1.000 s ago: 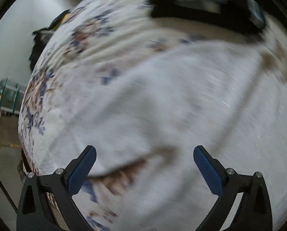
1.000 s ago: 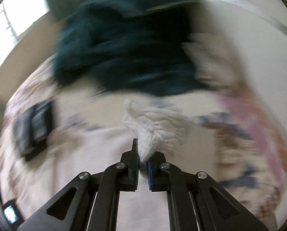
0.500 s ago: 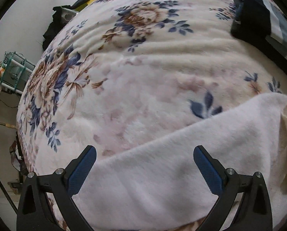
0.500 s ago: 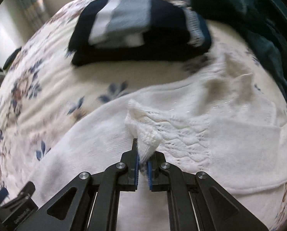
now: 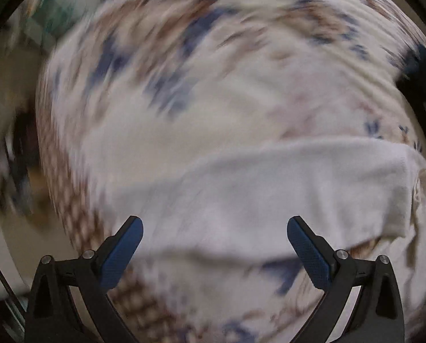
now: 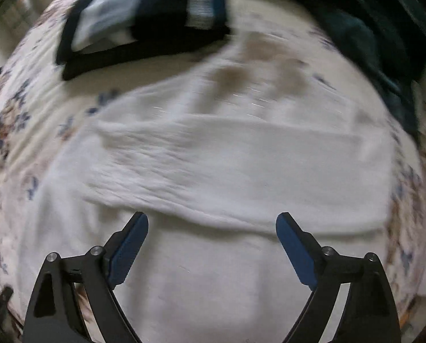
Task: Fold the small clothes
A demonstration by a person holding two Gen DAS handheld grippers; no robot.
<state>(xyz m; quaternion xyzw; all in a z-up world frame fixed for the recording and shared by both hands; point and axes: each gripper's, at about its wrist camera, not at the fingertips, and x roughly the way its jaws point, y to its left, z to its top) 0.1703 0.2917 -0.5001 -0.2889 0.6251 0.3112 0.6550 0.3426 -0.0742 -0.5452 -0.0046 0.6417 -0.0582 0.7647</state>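
We look down on a bed covered by a plush floral blanket (image 6: 11, 120), cream with blue and brown blossoms, its pile soft and faintly ribbed. Spread across it lies the white knit garment (image 6: 241, 165), a small fluffy piece with a fuzzy surface. One band of it is folded over the rest, and the folded edge runs as a rounded ridge from left to right just beyond our right gripper (image 6: 212, 230). Part of that folded band shows a looser, open-knit texture on its left side.

The right gripper's jaws are opening and stand wide; its blue, finely textured pads (image 6: 128, 250) are clear of the cloth, with only the flat white knit below and nothing pinched. Far to the left sits a folded stack of dark clothes (image 6: 144, 20), navy and black with pale grey-white stripes and a ribbed cuff. At the far right lies a heap of dark teal fabric (image 6: 364, 37), thick and crumpled.

In the left wrist view, heavily blurred, our left gripper (image 5: 215, 235) also stands wide apart with nothing between its blue pads (image 5: 122, 253). It points down over the near left end of the white garment (image 5: 284, 188), whose straight hem ends at a squared corner on the right, with the flowered blanket (image 5: 184, 65) beyond.
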